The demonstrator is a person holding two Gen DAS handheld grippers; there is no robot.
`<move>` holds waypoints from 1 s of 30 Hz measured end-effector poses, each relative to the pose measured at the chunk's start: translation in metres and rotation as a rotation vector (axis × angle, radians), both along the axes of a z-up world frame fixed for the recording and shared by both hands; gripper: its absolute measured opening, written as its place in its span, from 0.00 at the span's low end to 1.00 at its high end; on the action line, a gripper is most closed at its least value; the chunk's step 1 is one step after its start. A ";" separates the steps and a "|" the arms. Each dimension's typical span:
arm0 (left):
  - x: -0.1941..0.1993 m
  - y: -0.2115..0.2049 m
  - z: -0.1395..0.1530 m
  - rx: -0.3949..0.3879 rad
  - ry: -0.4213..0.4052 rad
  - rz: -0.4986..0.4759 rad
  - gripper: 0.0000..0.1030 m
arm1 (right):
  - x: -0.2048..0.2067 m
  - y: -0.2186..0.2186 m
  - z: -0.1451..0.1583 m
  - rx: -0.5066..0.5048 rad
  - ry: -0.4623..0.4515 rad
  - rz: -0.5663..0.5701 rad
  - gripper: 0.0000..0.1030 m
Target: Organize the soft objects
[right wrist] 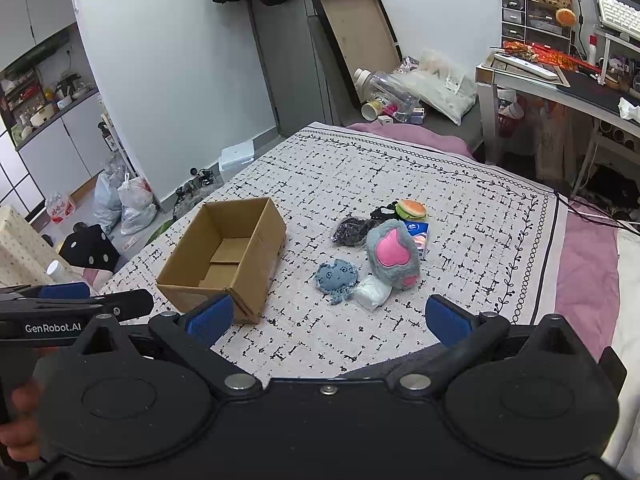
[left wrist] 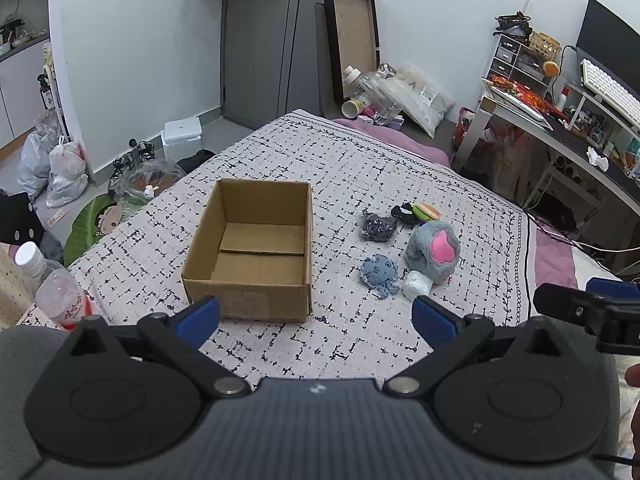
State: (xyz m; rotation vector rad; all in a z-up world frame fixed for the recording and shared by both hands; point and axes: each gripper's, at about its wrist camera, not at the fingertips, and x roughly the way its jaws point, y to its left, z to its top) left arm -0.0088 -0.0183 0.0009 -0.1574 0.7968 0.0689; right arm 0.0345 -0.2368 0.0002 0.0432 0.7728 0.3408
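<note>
Bedroom, patterned bedspread (left wrist: 360, 168) spreading ahead of both tools, desk clutter sitting far right.

Left gripper (left wrist: 316, 316) hovering low over the near edge of the bed, blue fingers (left wrist: 200, 318) splayed wide, gripping nothing. Cardboard box (left wrist: 256, 252) sitting directly ahead, just past the left fingertip, open top, nothing showing inside but the bottom flaps.

Right gripper (right wrist: 328, 320) hovering alongside, also spread wide, carrying nothing. Box lying ahead-left of it, near corner just beyond its left finger.

Soft pile lying ahead-right of the left tool, dead ahead of the right one, well apart from the box:
- blue octopus plush (right wrist: 335, 278) sitting nearest the box side
- white soft bundle (right wrist: 373, 293) lying closest to the right tool, touching the grey plush
- grey plush with pink patch (right wrist: 394, 254) lying behind it
- dark bagged item (right wrist: 352, 230) and black item (right wrist: 384, 212) lying further out
- burger toy (right wrist: 412, 210) sitting at the far end
- blue tissue pack (right wrist: 420, 236) peeking out just beside the grey plush

Water bottle (left wrist: 56, 284) standing at near left of the left tool, off the bedspread.
</note>
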 end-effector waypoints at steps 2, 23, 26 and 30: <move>0.000 0.000 0.000 -0.001 0.001 0.000 0.99 | 0.000 0.001 -0.001 -0.001 0.001 -0.001 1.00; 0.027 0.022 -0.010 -0.045 0.024 0.030 0.99 | 0.024 0.015 -0.015 -0.005 0.034 0.013 1.00; 0.032 0.020 -0.011 -0.047 0.014 0.020 0.99 | 0.030 0.013 -0.019 0.009 0.040 0.011 1.00; 0.041 0.015 -0.015 -0.036 0.000 0.014 0.98 | 0.038 0.005 -0.026 0.042 0.036 -0.008 1.00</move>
